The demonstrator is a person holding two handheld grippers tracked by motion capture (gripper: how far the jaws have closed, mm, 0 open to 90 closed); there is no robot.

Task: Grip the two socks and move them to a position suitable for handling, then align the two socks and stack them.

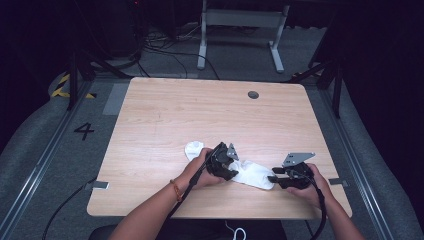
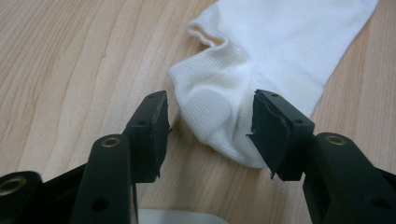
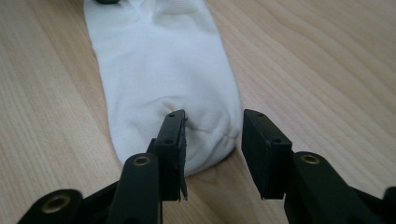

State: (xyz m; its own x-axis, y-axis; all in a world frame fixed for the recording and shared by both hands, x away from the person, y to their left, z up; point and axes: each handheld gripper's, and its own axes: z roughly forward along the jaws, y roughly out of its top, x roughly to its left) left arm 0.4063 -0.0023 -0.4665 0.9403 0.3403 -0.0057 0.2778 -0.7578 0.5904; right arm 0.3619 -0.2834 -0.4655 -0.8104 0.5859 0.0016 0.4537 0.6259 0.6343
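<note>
A white sock (image 1: 252, 175) lies flat on the wooden table (image 1: 210, 115) near its front edge, between my two grippers. My left gripper (image 1: 231, 173) is at the sock's cuff end. Its jaws stand open around the bunched heel and cuff (image 2: 219, 98), and the left gripper (image 2: 210, 105) holds nothing tight. My right gripper (image 1: 273, 178) is at the toe end. In the right gripper view the right gripper (image 3: 212, 119) is open, with the sock's toe (image 3: 205, 135) between its jaws and the sock (image 3: 159, 70) stretching away. A second white sock (image 1: 194, 149) lies bunched behind the left hand.
A round grommet hole (image 1: 253, 94) sits at the table's back right. The table's front edge (image 1: 215, 216) is close under both forearms. Beyond the table stands a grey desk frame (image 1: 240, 30), and a "4" (image 1: 84, 131) is marked on the floor at left.
</note>
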